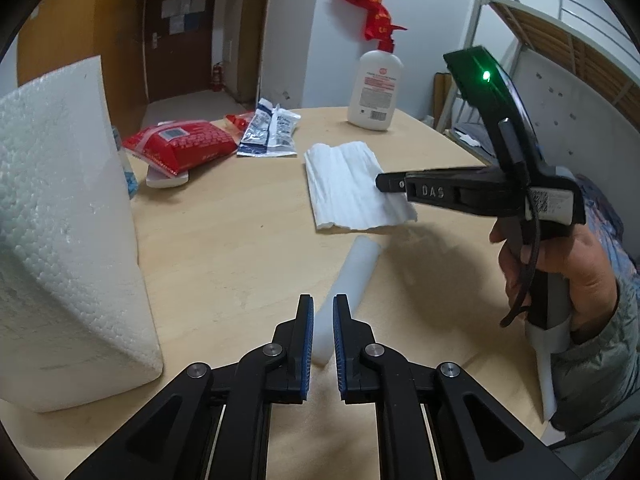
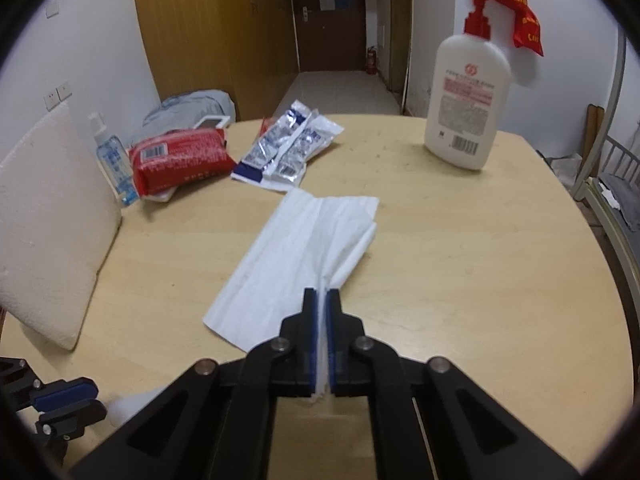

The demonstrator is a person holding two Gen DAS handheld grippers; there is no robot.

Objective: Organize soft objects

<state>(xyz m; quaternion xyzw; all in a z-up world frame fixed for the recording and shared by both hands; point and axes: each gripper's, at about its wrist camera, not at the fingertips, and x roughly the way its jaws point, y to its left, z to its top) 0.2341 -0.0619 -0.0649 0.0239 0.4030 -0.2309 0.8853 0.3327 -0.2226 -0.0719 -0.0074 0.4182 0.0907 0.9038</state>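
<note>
1. The left wrist view looks steeply down over a pale wooden round table [image 1: 224,240], close above it.
2. The right wrist view faces likewise, toward a dark brown door [image 2: 328,16].
3. Both share the white lotion bottle with red cap [image 1: 375,88] and white folded paper towel [image 2: 296,248].

Both grippers [image 1: 323,300] [image 2: 321,294] angled downward, jaws pinched.

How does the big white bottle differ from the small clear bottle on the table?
The big white bottle is opaque with a red pump top; the small clear bottle is see-through with a blue label and pale top. The white one stands alone far right; the small one stands beside the foam block. Both stand upright.
</note>
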